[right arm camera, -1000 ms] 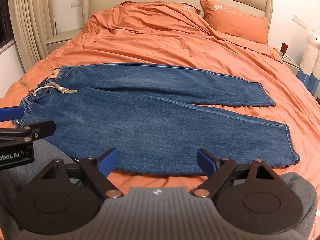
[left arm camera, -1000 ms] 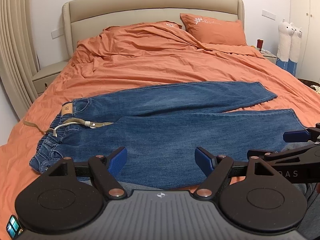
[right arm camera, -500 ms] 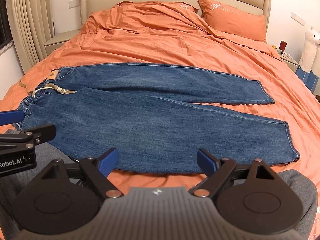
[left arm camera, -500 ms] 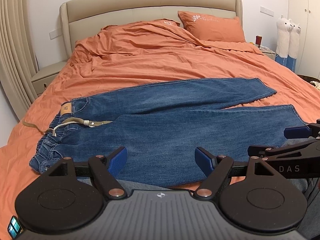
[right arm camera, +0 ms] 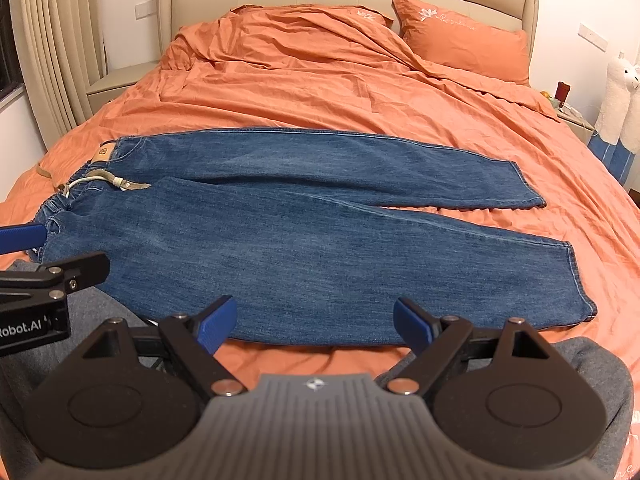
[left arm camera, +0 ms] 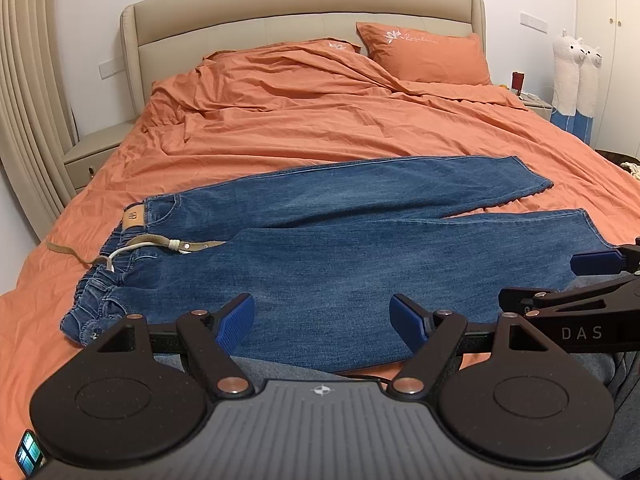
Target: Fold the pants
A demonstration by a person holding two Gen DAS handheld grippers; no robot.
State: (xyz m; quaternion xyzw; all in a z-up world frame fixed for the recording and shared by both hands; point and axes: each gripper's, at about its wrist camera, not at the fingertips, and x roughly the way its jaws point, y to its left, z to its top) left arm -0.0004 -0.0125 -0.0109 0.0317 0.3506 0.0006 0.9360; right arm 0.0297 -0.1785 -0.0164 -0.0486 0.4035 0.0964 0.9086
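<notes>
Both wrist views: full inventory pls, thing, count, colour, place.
jeans: 1, blue denim, spread flat across near part of bed, waist at left, legs apart at hems
belt: 1, tan, at waistband, loose end on the sheet
duvet: 1, orange, covering bed
pillow: 1 clearly visible, orange, at headboard, right
headboard: 1, beige, far end
nightstand: 1, beige, left of bed
alpaca plushes: 2, white, right wall
curtain: 1, cream, left
left gripper: 1, black with blue pads, open, empty
right gripper: 1, same, open, empty
</notes>
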